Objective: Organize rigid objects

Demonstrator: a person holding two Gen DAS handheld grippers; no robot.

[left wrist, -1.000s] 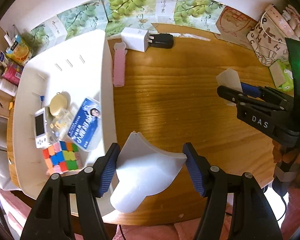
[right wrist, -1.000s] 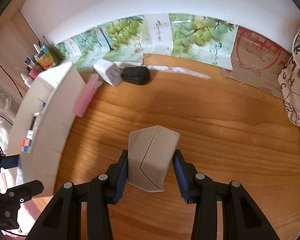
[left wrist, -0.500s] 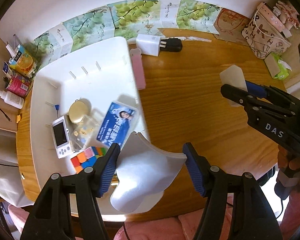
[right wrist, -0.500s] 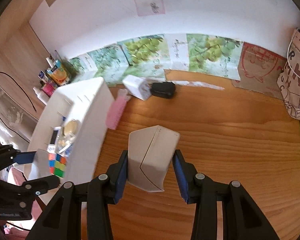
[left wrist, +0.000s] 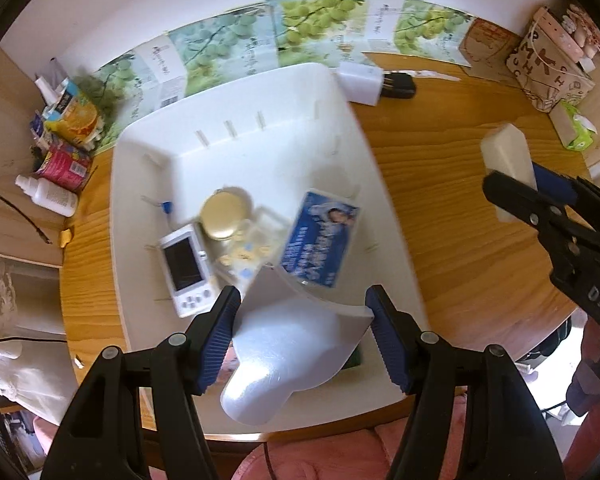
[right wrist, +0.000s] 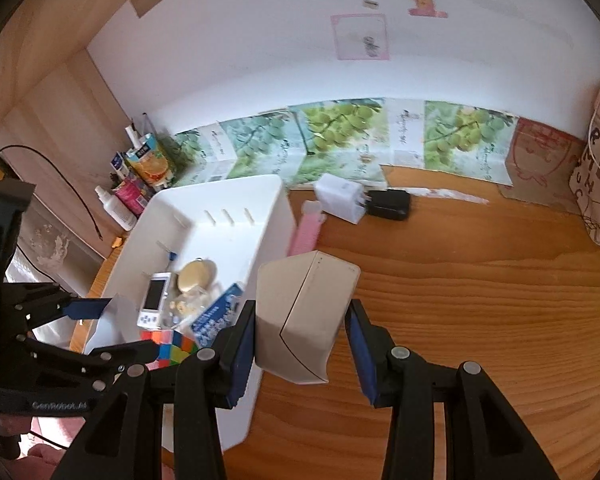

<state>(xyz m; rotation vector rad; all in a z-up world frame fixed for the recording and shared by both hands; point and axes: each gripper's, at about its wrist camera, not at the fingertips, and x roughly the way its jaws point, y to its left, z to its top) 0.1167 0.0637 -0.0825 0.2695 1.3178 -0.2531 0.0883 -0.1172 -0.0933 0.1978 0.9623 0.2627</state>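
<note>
Here, nearest the lens, the left gripper (left wrist: pixel 302 332) is clamped on a curved white plastic piece (left wrist: pixel 288 356) and hangs over the near end of the white bin (left wrist: pixel 340 120). The right gripper (right wrist: pixel 302 344) is clamped on a cream box (right wrist: pixel 306 312), held off the wooden desk (right wrist: pixel 460 300) just beside the bin's right wall. Both loads look bound for the bin, so the sound way is one at a time: lower the curved piece first onto bare floor, then bring the box over the wall. In the bin, just beyond the curved piece, lie a blue card (left wrist: pixel 320 244), a white handheld game (left wrist: pixel 184 268), a small clear packet (left wrist: pixel 244 256) and a round gold tin (left wrist: pixel 225 218); a colour cube (right wrist: pixel 172 344) sits at the near end. Free floor is at the bin's far half, so set things there, low and level, and part the pads only once each rests. Beyond the bin's right wall lie a pink brush (right wrist: pixel 308 232) and a white charger (right wrist: pixel 340 196) with a black plug (right wrist: pixel 390 204), not yet binned.
</note>
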